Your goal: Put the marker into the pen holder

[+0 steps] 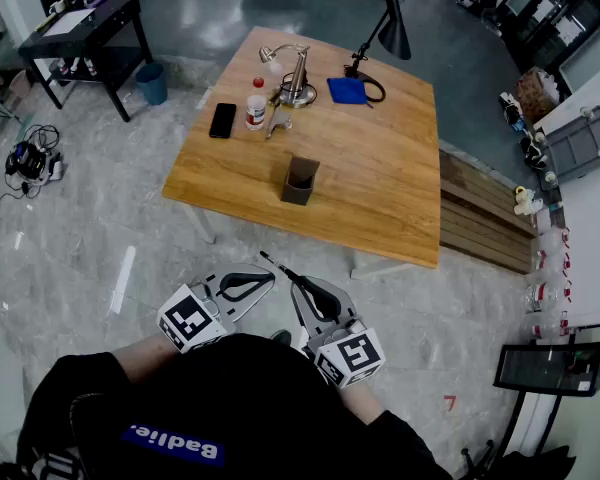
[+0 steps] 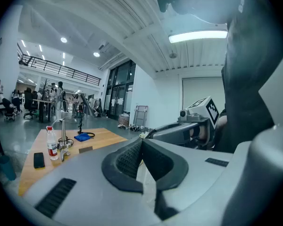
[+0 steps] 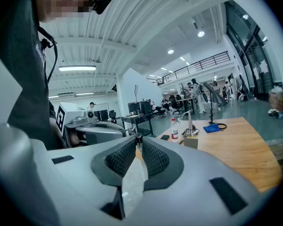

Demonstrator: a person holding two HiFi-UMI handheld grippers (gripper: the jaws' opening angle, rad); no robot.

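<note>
Black marker is pinched at the very tips of my right gripper; my left gripper is closed, empty. The pen holder stands towards the table's front edge, well apart. With so shallow a grip, I fear the marker may slip.

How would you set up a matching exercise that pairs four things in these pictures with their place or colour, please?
Things:
1. phone
2. cloth
3. pen holder
4. marker

Descriptions:
A. blue, beside the base of the black lamp
B. clamped at the tips of the right gripper
C. black, lying flat just left of the bottle
D. brown, standing alone near the middle of the table

Pairs: 1-C, 2-A, 3-D, 4-B
</note>
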